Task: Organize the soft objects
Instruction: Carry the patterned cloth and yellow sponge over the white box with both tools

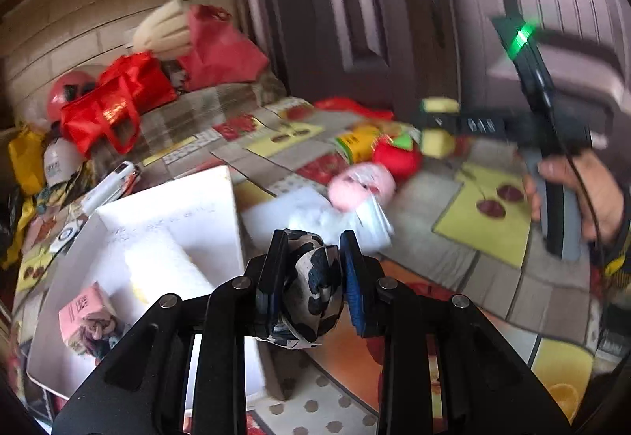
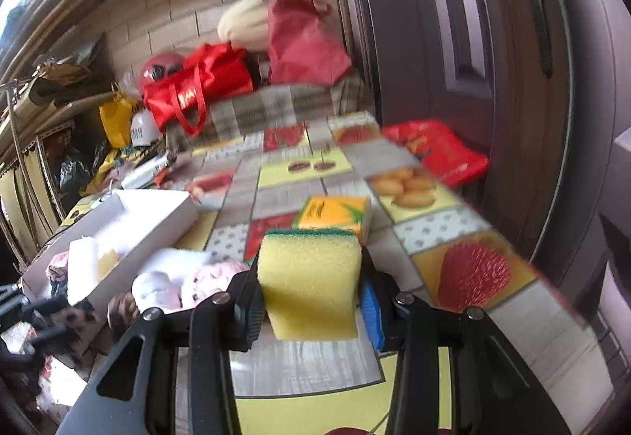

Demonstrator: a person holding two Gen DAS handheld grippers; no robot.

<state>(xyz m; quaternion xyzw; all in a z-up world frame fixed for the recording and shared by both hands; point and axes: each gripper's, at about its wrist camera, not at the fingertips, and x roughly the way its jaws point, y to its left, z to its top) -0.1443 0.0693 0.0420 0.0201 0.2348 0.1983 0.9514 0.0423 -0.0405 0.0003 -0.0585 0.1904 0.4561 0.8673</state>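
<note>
Left gripper clamps a cow-print soft toy beside the white box's rim; right gripper squeezes a yellow sponge over open tablecloth.

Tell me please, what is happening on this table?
A person is sorting soft things with a handheld claw in each hand. The left claw is shut on a black-and-white patterned cloth roll. The right claw is shut on a yellow sponge. A white box stands open at the left, already holding a few items.
</note>
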